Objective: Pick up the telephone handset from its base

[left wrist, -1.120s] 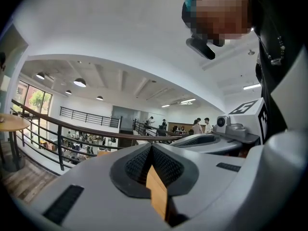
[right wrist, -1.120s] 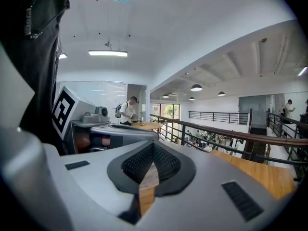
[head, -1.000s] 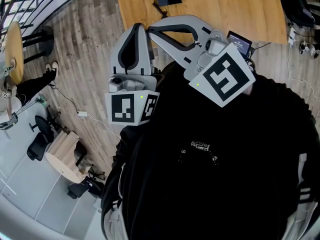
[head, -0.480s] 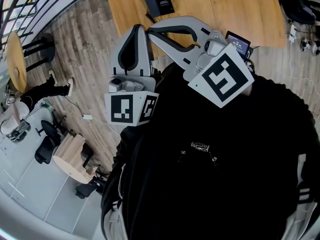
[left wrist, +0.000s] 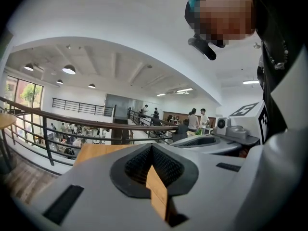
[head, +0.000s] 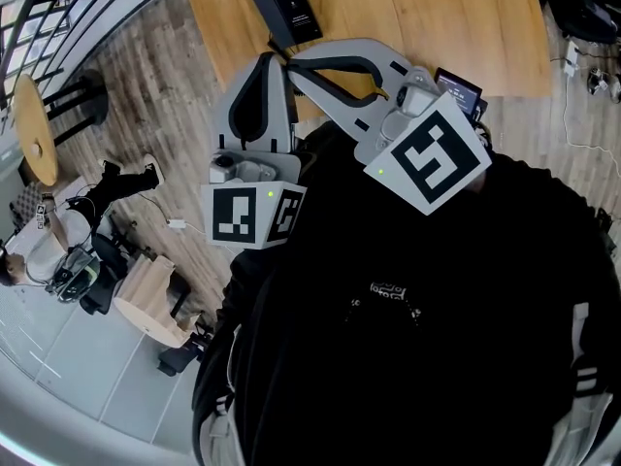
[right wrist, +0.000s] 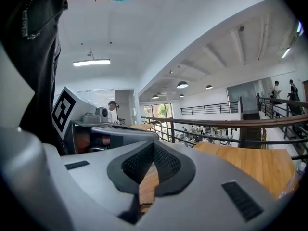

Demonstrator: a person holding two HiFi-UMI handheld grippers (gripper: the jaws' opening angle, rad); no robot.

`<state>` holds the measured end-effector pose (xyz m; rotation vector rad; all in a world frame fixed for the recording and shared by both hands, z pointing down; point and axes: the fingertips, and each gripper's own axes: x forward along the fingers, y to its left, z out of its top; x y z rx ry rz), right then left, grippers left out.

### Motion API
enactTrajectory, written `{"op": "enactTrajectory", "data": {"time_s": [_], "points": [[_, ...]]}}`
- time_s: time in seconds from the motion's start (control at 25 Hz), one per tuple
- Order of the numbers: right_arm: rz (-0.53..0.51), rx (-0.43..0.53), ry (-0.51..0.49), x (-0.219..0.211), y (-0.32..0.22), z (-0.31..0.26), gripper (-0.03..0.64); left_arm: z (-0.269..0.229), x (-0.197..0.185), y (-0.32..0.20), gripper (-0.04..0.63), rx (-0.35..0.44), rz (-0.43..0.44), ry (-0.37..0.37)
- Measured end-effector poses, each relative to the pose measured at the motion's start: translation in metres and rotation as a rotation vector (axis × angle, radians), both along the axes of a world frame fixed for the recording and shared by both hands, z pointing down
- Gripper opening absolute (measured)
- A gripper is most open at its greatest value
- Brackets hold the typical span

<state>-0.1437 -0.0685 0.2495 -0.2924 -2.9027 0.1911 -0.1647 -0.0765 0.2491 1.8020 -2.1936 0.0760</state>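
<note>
Head view: desk (head: 437,17) reaching further down from the top edge than a second ago, so approach under way, probably not yet within reach. Left gripper (head: 264,61) and right gripper (head: 299,58) carried side by side near the chest, placed in frame as before; fingers (left wrist: 130,170) of both pressed together, nothing pinched. Black telephone (head: 286,10) lying near the desk's left corner, formerly cut by the top edge, now fully in view; handset not separable from base at this size, not yet lifted.
</note>
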Motion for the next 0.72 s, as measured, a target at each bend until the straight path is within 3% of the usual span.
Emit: {"op": "enactTrajectory", "data": {"time_s": [0.4,0.72], "points": [[0.008,-0.052,0.016,-0.007,0.001,0.01,0.017,0.01,-0.007,0.001,-0.006,-0.051,0.014,0.018],[0.091,-0.003,0.018,-0.002,0.006,0.008,0.017,0.008,-0.001,0.003,-0.006,0.001,0.108,0.036]]}}
